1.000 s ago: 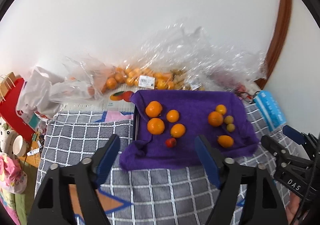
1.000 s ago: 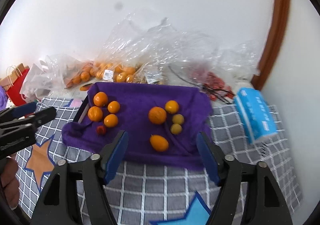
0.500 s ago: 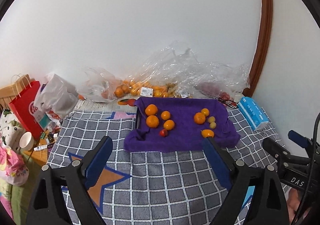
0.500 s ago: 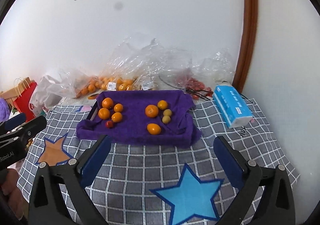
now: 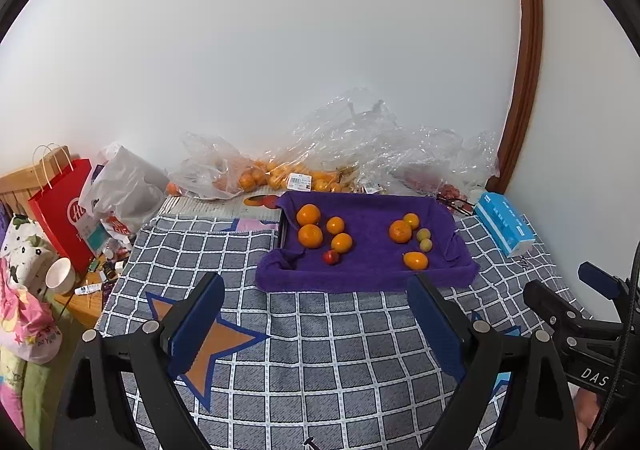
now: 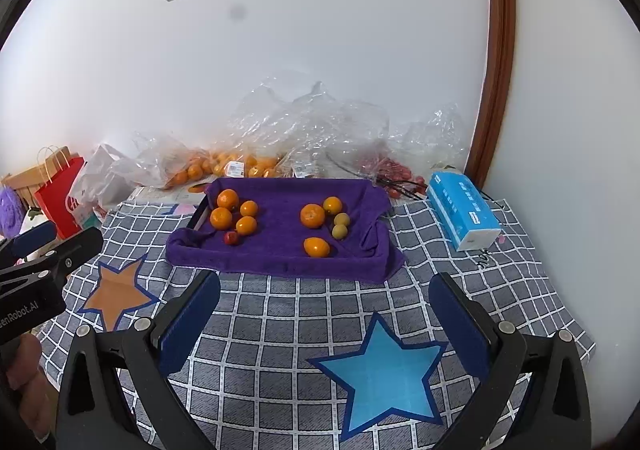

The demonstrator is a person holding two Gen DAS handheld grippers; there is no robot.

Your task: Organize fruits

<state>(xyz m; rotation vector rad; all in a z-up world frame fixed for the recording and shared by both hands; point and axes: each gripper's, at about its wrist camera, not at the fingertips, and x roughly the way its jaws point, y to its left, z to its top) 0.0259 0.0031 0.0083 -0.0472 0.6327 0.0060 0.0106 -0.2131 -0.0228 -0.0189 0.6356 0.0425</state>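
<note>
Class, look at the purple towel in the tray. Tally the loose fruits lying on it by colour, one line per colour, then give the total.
Orange fruits: 7
Yellow-green fruits: 2
Red fruits: 1
Total: 10, all on the purple towel.

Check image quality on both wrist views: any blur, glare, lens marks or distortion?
Left wrist: sharp, even light, no motion blur; fisheye bends the door frame and blacks out the corners; plastic bags show mild glints. Right wrist: equally sharp; a dark smudge sits over the wall, whether on lens or wall is unclear; soft shadows under the fruit on the purple towel.
</note>
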